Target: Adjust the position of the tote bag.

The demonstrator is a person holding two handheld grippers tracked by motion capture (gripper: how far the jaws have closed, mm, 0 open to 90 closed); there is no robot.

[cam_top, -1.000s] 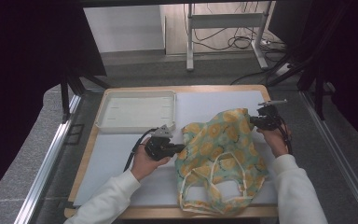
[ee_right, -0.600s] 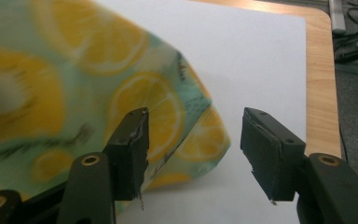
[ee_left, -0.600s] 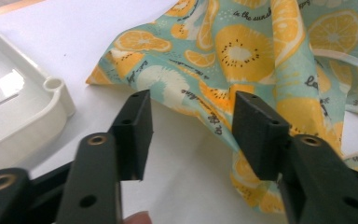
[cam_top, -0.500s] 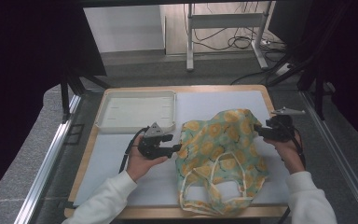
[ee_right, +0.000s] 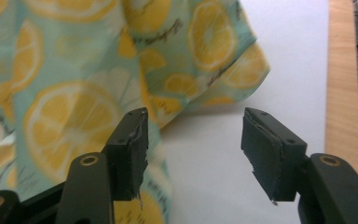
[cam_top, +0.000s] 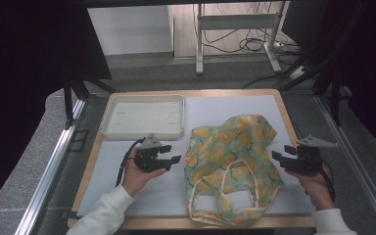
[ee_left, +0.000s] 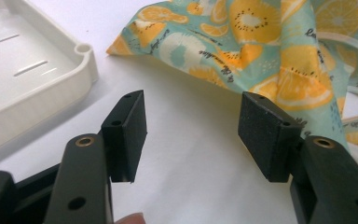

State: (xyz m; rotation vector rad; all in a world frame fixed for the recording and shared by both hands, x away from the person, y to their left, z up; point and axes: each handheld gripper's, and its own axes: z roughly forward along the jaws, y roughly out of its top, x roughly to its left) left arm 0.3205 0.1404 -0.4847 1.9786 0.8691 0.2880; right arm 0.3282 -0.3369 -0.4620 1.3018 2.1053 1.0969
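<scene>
A teal cloth bag [cam_top: 230,156] printed with orange slices lies crumpled on the white mat [cam_top: 166,191], its cream handles [cam_top: 225,203] toward the front edge. My left gripper [cam_top: 172,155] stands open just left of the bag, jaws pointing at it with nothing between them. The bag [ee_left: 261,42] fills the upper right of the left gripper view beyond that gripper [ee_left: 191,126]. My right gripper [cam_top: 280,154] is open at the bag's right edge. In the right gripper view the bag [ee_right: 98,70] lies ahead and left of the gripper [ee_right: 193,144], one jaw over the cloth.
A shallow white tray [cam_top: 144,116] sits at the back left of the mat; its corner [ee_left: 32,70] shows in the left gripper view. The wooden table edge [ee_right: 342,70] runs along the right. Metal rails flank the table.
My right gripper has drawn back from the bag's upper right part to its right edge, nearer the front. The left gripper shifted slightly. The bag now lies flatter and more spread.
</scene>
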